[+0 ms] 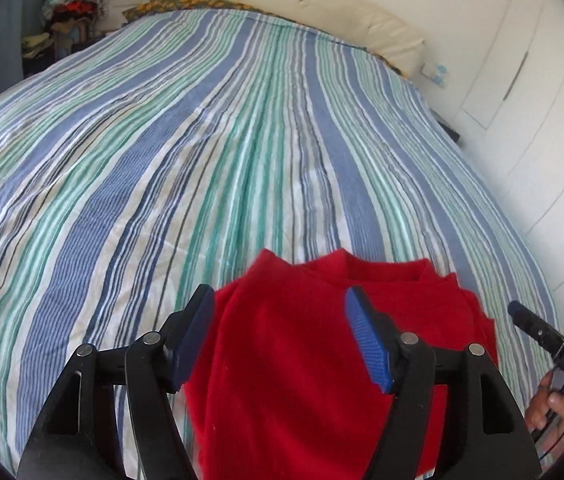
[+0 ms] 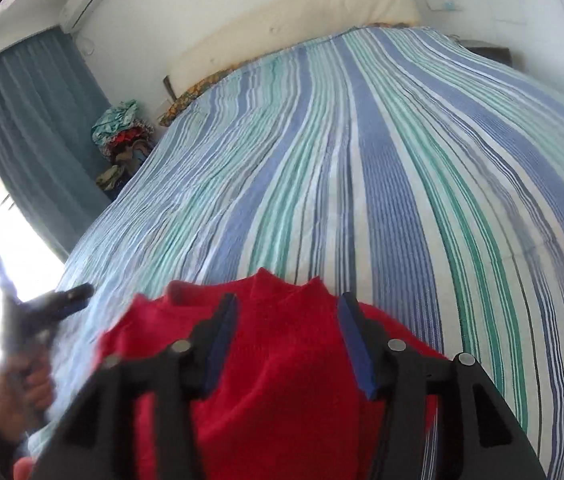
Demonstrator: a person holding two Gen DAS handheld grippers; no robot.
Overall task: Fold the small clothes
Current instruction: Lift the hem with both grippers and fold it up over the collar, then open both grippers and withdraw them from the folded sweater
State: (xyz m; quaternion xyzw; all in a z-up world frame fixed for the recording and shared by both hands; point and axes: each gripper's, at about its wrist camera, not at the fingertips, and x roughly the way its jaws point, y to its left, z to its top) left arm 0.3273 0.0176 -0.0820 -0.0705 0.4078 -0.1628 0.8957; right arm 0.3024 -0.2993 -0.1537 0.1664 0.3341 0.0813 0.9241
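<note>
Red garment [image 1: 314, 360]: one piece, a fuzzy knitted thing, lying in soft folded layers at the near edge of the bed, with ragged peaks along its far edge. In the right wrist view the same red garment [image 2: 282, 360] shows a ribbed knit texture and three small peaks at its far side.

Two grippers work over it. The left gripper [image 1: 279, 344] has two black plastic fingers, each faced with a blue ribbed pad [image 1: 366, 344]; its jaws stand wide apart above the red cloth, and nothing is pinched between them. The right gripper [image 2: 288, 346] is built the same way, black with two blue pads; its jaws are parted somewhat less widely, with the cloth lying beneath and no fold caught in them. Each finger linkage shows round metal pins.

Each gripper also appears in the other's view: the right one at the right edge of the left wrist view, gripped by a hand [image 1: 550, 404], and the left one, blurred, at the left edge of the right wrist view, gripped by a hand [image 2: 21, 392].

Beneath the garment lies one bed cover [image 1: 201, 160], woven cotton, crinkled, striped lengthwise in blue, green, white and dark lines. At the head of the bed sits one long cream cushion [image 1: 302, 4], smooth and rounded. Beside the bed stands one heap of mixed clothes [image 2: 121, 136]. One blue-grey curtain [image 2: 29, 120] hangs in pleats by a bright window.
</note>
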